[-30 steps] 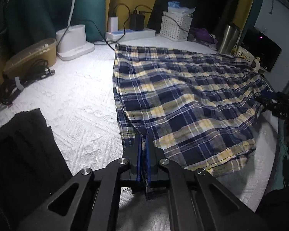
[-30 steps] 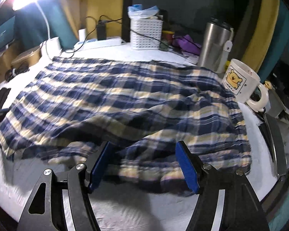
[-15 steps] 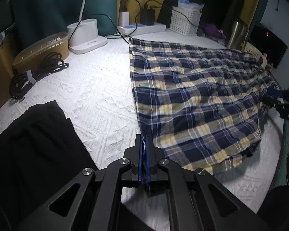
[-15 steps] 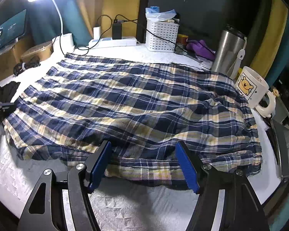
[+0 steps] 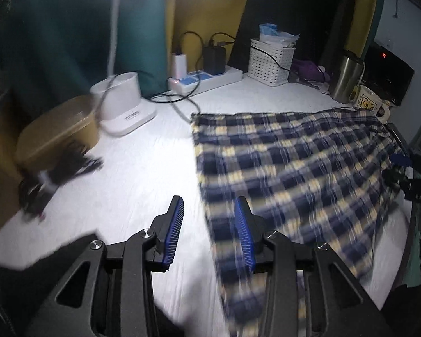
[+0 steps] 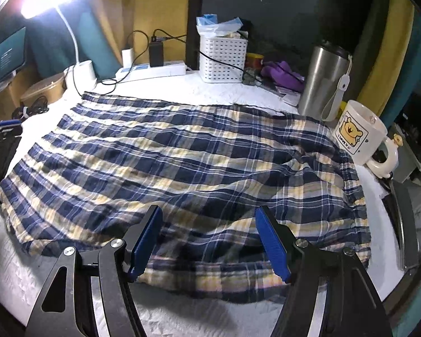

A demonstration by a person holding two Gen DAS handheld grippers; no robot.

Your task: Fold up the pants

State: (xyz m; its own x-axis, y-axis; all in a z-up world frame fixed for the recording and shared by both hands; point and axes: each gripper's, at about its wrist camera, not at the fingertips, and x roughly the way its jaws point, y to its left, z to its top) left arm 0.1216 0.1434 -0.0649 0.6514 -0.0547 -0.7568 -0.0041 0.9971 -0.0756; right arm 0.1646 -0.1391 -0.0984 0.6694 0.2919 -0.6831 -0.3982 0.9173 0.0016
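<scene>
Blue, yellow and white plaid pants point(image 6: 182, 154) lie spread flat on the white bedcover point(image 5: 143, 168). In the left wrist view, which is blurred by motion, they appear as plaid pants point(image 5: 294, 168). My left gripper point(image 5: 209, 200) hovers just left of their near left edge. Its jaws are opening and nothing is between the blue pads. My right gripper point(image 6: 209, 210) stands open over the pants' near hem, and its pads are not pressing the cloth. The right gripper point(image 5: 407, 174) also shows at the pants' far right edge.
A bear mug point(image 6: 356, 134) and a steel tumbler point(image 6: 325, 78) stand at the right rim. A white basket point(image 6: 223, 59) and a power strip point(image 6: 154, 71) line the back. A lamp base point(image 5: 123, 101), a tan box point(image 5: 59, 132), a cable bundle point(image 5: 61, 174) and a black garment point(image 5: 42, 266) lie to the left.
My left gripper was shut on the pants' left edge; it has let go, opened and drawn back and up. The right gripper stays open and has barely shifted.
</scene>
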